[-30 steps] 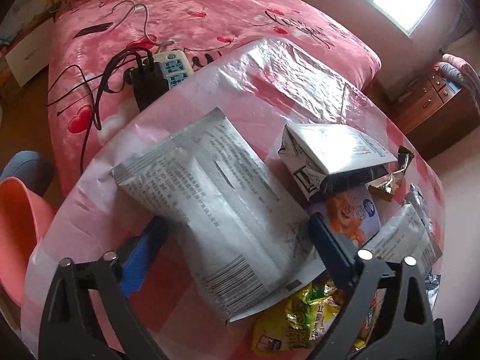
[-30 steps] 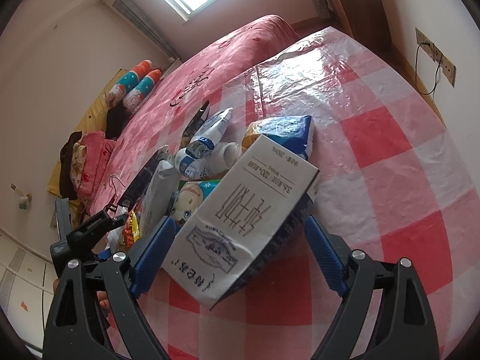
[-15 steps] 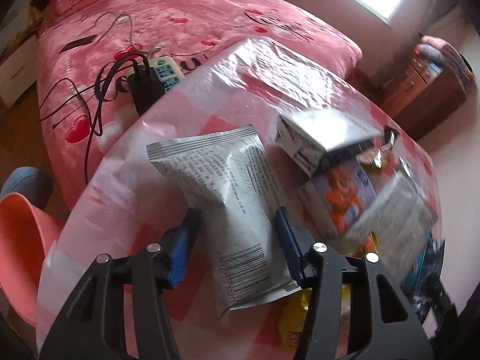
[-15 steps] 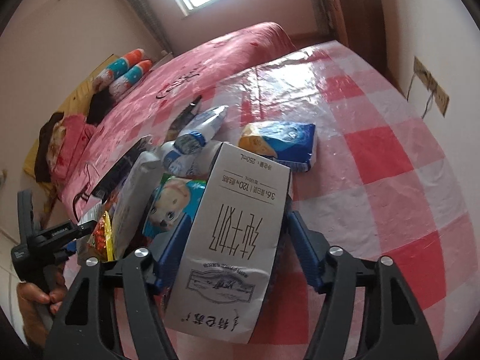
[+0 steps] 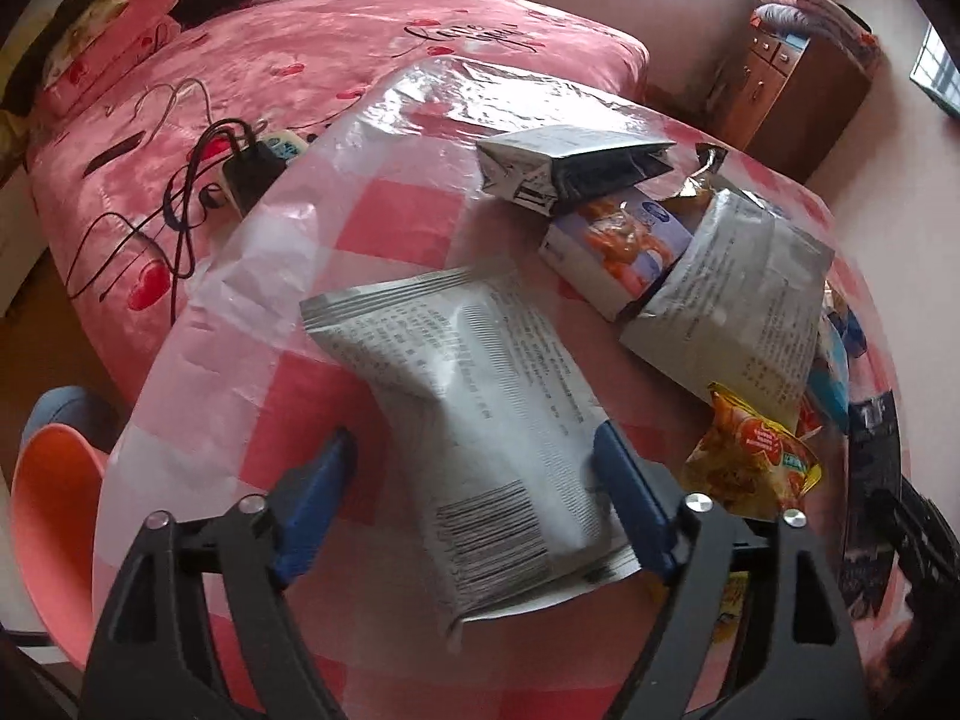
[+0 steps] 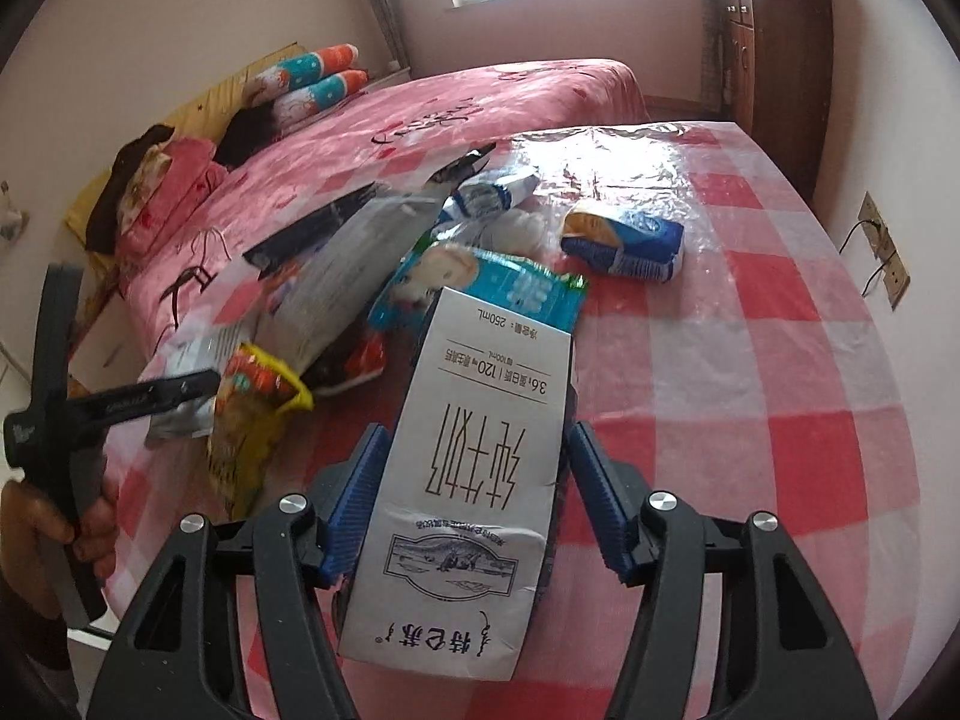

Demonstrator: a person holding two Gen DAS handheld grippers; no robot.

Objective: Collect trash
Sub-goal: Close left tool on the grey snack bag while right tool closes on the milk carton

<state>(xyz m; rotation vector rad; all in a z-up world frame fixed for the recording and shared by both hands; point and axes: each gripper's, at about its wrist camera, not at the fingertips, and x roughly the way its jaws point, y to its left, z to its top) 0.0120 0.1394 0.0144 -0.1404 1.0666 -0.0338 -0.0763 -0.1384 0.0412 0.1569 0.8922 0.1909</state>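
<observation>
My left gripper (image 5: 474, 480) is shut on a silver snack bag (image 5: 480, 420) with a barcode, held above the checked table (image 5: 384, 222). My right gripper (image 6: 474, 480) is shut on a white milk carton (image 6: 480, 456) with black lettering, lifted over the table (image 6: 750, 360). A trash pile lies beyond: another silver bag (image 5: 738, 300), a dark carton (image 5: 576, 168), a yellow wrapper (image 5: 750, 456), a blue-white box (image 5: 624, 246). In the right wrist view the pile shows a teal wrapper (image 6: 498, 282), a blue packet (image 6: 630, 237) and the yellow wrapper (image 6: 252, 408).
A pink bed (image 5: 288, 60) lies behind the table with a power strip and black cables (image 5: 240, 168). An orange stool (image 5: 54, 510) stands at the left. A wooden dresser (image 5: 798, 90) stands at the back right. A wall socket (image 6: 882, 246) is on the right wall.
Both grippers closed from open onto their items and lifted them: left on the silver bag, right on the milk carton. Both cameras pulled back and up from the pile.
</observation>
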